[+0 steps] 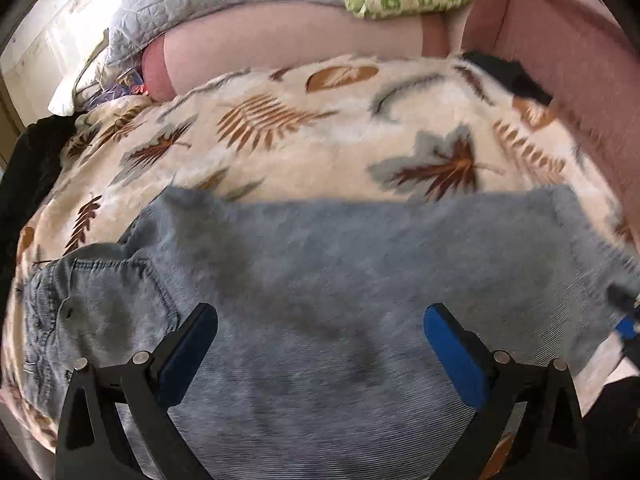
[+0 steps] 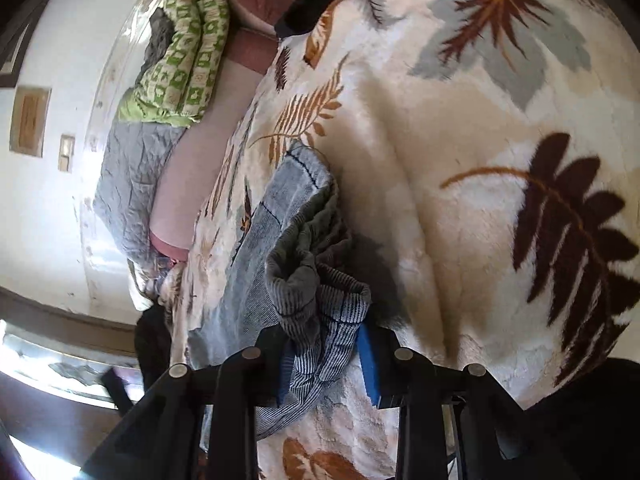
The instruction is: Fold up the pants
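Pants (image 1: 320, 272), blue-grey corduroy, lie spread across a leaf-print blanket (image 1: 320, 128) on the bed; left gripper (image 1: 320, 344) hovers above the cloth, its 2 jaws wide apart, nothing between them; only the right wrist view shows the right gripper (image 2: 326, 360) clamped on a bunched hem of the pants; a green patterned quilt (image 2: 184, 48) lies well apart, near the wall.

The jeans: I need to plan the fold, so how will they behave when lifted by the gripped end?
The jeans will likely drape and sag: the cuff bunches limply in the right gripper. Probably heavyish denim. They may drag on the plush blanket rather than slide.
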{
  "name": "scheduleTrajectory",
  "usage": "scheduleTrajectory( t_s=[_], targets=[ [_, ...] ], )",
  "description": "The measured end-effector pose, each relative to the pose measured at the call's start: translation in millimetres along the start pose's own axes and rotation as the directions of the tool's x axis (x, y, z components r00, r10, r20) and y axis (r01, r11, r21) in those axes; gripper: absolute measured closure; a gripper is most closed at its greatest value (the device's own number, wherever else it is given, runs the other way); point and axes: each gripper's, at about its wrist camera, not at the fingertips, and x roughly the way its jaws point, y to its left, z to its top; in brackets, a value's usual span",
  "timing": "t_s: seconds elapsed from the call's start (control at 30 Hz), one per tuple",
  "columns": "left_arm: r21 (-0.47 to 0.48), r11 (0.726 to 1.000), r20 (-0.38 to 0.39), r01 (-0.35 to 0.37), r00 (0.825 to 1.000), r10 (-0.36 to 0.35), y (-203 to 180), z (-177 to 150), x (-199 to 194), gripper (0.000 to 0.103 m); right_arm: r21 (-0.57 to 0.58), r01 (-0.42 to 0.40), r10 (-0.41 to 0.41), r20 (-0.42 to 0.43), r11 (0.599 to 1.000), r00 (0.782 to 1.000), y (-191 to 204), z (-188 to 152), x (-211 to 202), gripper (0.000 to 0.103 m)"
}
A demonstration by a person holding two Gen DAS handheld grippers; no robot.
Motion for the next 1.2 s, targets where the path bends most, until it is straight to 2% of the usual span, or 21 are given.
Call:
scheduleTrajectory(
  t_s=[0.03,0.1,0.17,0.27,0.33,0.43,0.5,0.57,0.63,0.7,0.73,0.77,0.8,0.87,0.9,0.97,1.0,1.07,1.1,1.13,1.2],
  targets=[
    [0.009,1.0,-0.018,-0.001,1.0,0.002,-5.3,-0.3,6.5,0.0,-0.011,0.013,-0.013,0.001,1.0,1.0,2.1,-0.2,0.4,0.073],
    [0.109,0.993,-0.154,-0.034,0.987,0.05,-27.1,-9.8,43.9,0.0,-0.028,0.03,-0.03,0.0,0.999,1.0,6.4,0.0,-0.3,0.076],
    [0.123,0.992,-0.085,-0.039,0.995,0.05,-28.7,-13.2,40.7,0.0,-0.085,0.059,-0.058,0.013,0.995,0.998,22.1,0.9,-4.8,0.08],
    [0.078,0.997,-0.121,0.013,0.993,-0.003,-19.7,-11.1,38.1,0.0,-0.217,0.091,-0.081,0.057,0.972,0.995,65.4,-1.4,-13.8,0.086],
    [0.041,0.998,-0.12,0.044,0.992,-0.039,-8.8,-10.7,31.5,0.0,-0.328,0.091,-0.067,0.082,0.94,0.994,109.5,-9.0,-17.3,0.088],
    [-0.057,0.996,-0.06,0.065,0.996,-0.068,21.2,-17.4,8.6,0.0,-0.526,0.065,-0.017,0.095,0.848,0.995,184.1,-41.8,-14.4,0.088],
    [-0.139,0.987,0.002,0.082,0.997,-0.082,55.7,-26.6,-14.6,0.0,-0.649,0.027,0.018,0.063,0.76,0.998,228.6,-78.8,-2.0,0.087],
    [-0.238,0.969,0.054,0.063,0.997,-0.052,99.4,-39.4,-36.8,0.0,-0.744,-0.017,0.03,0.004,0.668,1.0,259.3,-120.6,18.2,0.087],
    [-0.356,0.934,0.088,0.029,0.996,0.002,150.0,-57.4,-54.8,0.0,-0.798,-0.068,0.018,-0.072,0.599,0.997,273.1,-161.5,45.8,0.087],
    [-0.446,0.895,0.086,-0.021,0.994,0.066,192.3,-75.8,-66.0,0.0,-0.818,-0.118,-0.031,-0.164,0.563,0.986,270.1,-198.3,81.5,0.085],
    [-0.473,0.88,0.078,-0.04,0.993,0.087,208.0,-84.7,-70.7,0.0,-0.825,-0.128,-0.083,-0.207,0.551,0.975,261.4,-216.2,106.7,0.085],
    [-0.497,0.865,0.06,-0.066,0.992,0.11,224.5,-94.6,-75.1,0.0,-0.823,-0.134,-0.121,-0.239,0.552,0.963,251.6,-226.7,126.3,0.077],
    [-0.506,0.859,0.049,-0.078,0.992,0.118,231.9,-99.7,-77.4,0.0,-0.802,-0.147,-0.175,-0.298,0.579,0.938,234.1,-237.3,152.6,0.067],
    [-0.502,0.861,0.039,-0.077,0.993,0.112,241.9,-107.8,-82.0,0.0,-0.781,-0.176,-0.098,-0.289,0.599,0.952,223.9,-237.6,146.1,0.064],
    [-0.496,0.866,0.046,-0.066,0.994,0.103,242.0,-107.3,-85.4,0.0,-0.76,-0.205,-0.072,-0.313,0.617,0.947,222.7,-232.9,137.9,0.051],
    [-0.483,0.875,0.077,-0.023,0.995,0.068,232.1,-100.3,-92.9,0.0,-0.685,-0.238,0.001,-0.328,0.688,0.945,213.9,-214.2,113.6,0.036],
    [-0.466,0.884,0.096,0.017,0.995,0.032,220.8,-92.3,-93.5,0.0,-0.655,-0.242,0.037,-0.31,0.715,0.95,206.5,-202.6,99.9,0.032],
    [-0.404,0.908,0.135,0.113,0.989,-0.063,191.4,-77.1,-99.8,0.0,-0.592,-0.243,0.084,-0.284,0.768,0.955,193.5,-180.4,82.7,0.032],
    [-0.369,0.917,0.15,0.151,0.984,-0.101,175.4,-70.6,-101.7,0.0,-0.518,-0.254,0.12,-0.278,0.816,0.953,178.1,-163.0,75.7,0.032],
    [-0.337,0.925,0.158,0.175,0.979,-0.127,162.3,-66.7,-102.3,0.0,-0.466,-0.264,0.142,-0.282,0.844,0.949,167.1,-154.4,75.5,0.032],
    [-0.281,0.937,0.124,0.208,0.976,-0.179,133.1,-62.6,-88.2,0.0,-0.346,-0.249,0.129,-0.335,0.905,0.933,138.2,-140.6,93.3,0.031]
  ],
)
